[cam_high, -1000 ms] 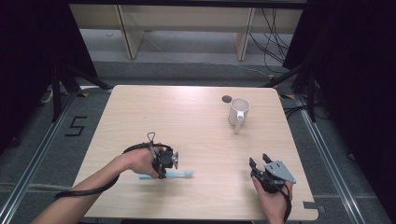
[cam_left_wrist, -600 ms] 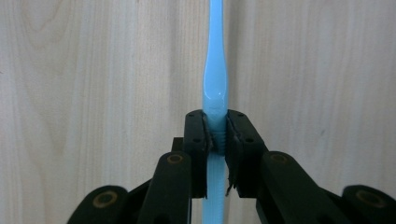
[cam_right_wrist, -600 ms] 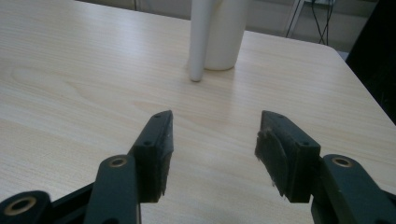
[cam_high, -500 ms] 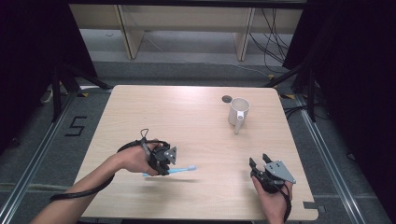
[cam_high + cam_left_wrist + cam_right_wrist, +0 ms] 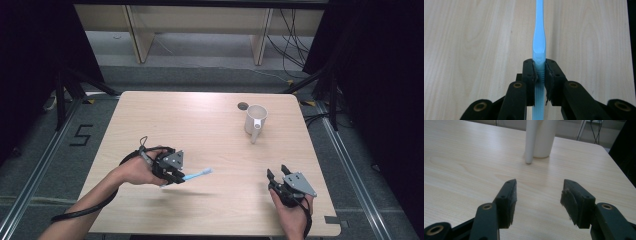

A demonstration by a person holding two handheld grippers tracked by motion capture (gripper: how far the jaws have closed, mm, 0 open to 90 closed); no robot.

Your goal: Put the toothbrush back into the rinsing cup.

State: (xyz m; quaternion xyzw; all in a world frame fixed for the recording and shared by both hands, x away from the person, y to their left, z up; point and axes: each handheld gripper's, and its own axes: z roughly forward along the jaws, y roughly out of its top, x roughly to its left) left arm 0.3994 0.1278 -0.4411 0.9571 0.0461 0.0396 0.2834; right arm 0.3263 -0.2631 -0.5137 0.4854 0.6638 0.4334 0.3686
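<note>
A light blue toothbrush (image 5: 197,174) is held clear of the table, its far end pointing right; its shadow lies on the wood below. My left gripper (image 5: 176,176) is shut on its ribbed handle (image 5: 539,75), and both pads press the sides. A white mug (image 5: 256,120) with its handle toward me stands upright at the back right of the wooden table (image 5: 200,120); it also rises ahead in the right gripper view (image 5: 540,137). My right gripper (image 5: 278,172) rests near the front right edge, open, with nothing between its jaws (image 5: 537,200).
A small dark round hole (image 5: 243,106) sits in the tabletop just left of the mug. Dark floor and metal rails surround the table, and shelving legs stand beyond its far edge.
My left hand has lifted the toothbrush off the table and carried it slightly right. The right hand has stayed put.
</note>
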